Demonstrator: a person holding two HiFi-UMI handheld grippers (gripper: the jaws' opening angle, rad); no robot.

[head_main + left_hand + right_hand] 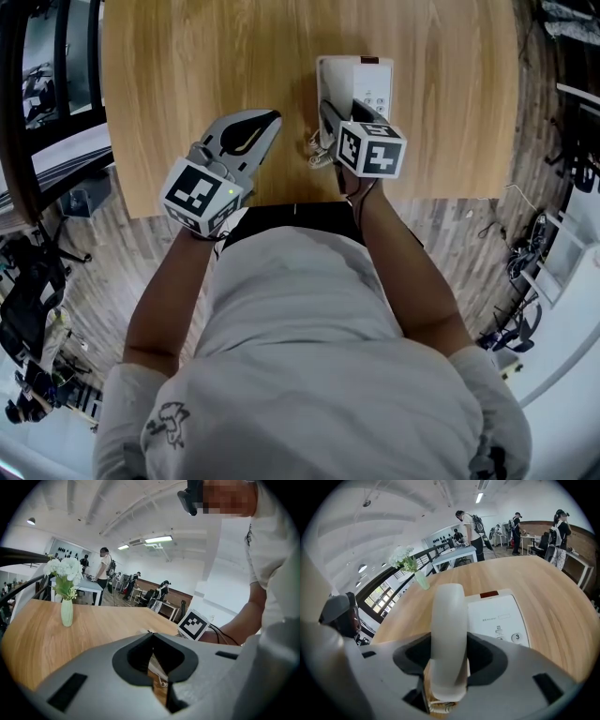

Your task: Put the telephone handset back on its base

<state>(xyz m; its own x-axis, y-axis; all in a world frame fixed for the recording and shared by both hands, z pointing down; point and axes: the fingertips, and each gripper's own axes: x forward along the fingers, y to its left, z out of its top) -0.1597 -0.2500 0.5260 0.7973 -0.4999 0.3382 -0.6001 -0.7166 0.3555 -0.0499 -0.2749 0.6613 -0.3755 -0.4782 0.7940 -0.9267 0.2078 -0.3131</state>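
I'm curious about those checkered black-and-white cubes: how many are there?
2. One cube sits on the left hand-held gripper, at the table's near edge. The other is on the right hand-held gripper, which holds the handset by the telephone base. No others show.

Bare tabletop [187,75] flanks the telephone base [370,80] on both sides. A coiled cord [317,150] crowds the base's near-left corner. A vase [67,612] stands far beyond.

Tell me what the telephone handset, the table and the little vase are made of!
Telephone handset: probably plastic; it is white and smooth with a soft sheen.
Table: wood or a wood-look layer; it is light brown with grain lines and looks matte.
Vase: pale green and smooth; glass or ceramic, too small to tell.
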